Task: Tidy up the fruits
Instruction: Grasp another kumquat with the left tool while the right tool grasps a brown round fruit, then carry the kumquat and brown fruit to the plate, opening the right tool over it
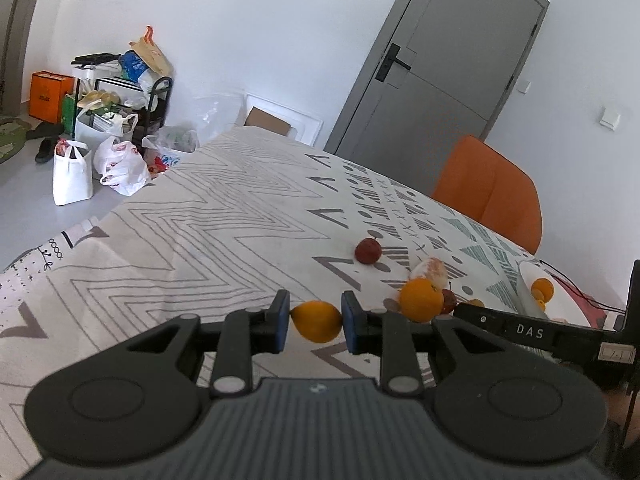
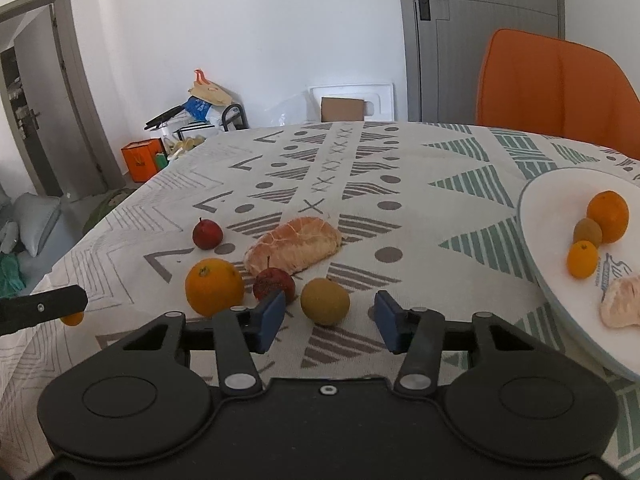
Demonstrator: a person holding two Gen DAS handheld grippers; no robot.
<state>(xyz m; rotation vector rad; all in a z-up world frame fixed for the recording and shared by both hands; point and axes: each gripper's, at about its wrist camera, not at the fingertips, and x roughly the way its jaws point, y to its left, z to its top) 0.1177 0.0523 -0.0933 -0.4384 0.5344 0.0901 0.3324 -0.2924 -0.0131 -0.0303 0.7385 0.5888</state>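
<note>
My left gripper (image 1: 315,316) is shut on a small orange fruit (image 1: 317,323), held just above the patterned tablecloth (image 1: 224,216). My right gripper (image 2: 330,300) is open, its blue pads (image 2: 270,320) standing either side of a yellow-brown round fruit (image 2: 325,301) without touching it. Beside that fruit lie a large orange (image 2: 214,286), two small red fruits (image 2: 274,283) (image 2: 207,233) and a peeled citrus piece (image 2: 294,246). A white plate (image 2: 560,200) at the right holds an orange (image 2: 608,216), a kiwi (image 2: 587,232), a small orange (image 2: 582,259) and a peeled segment (image 2: 622,300).
An orange chair (image 2: 552,88) stands behind the table's far right side, with a grey door (image 1: 432,64) beyond it. Bags and a loaded cart (image 1: 116,120) crowd the floor at the far left. A black cable (image 1: 576,290) runs past the plate.
</note>
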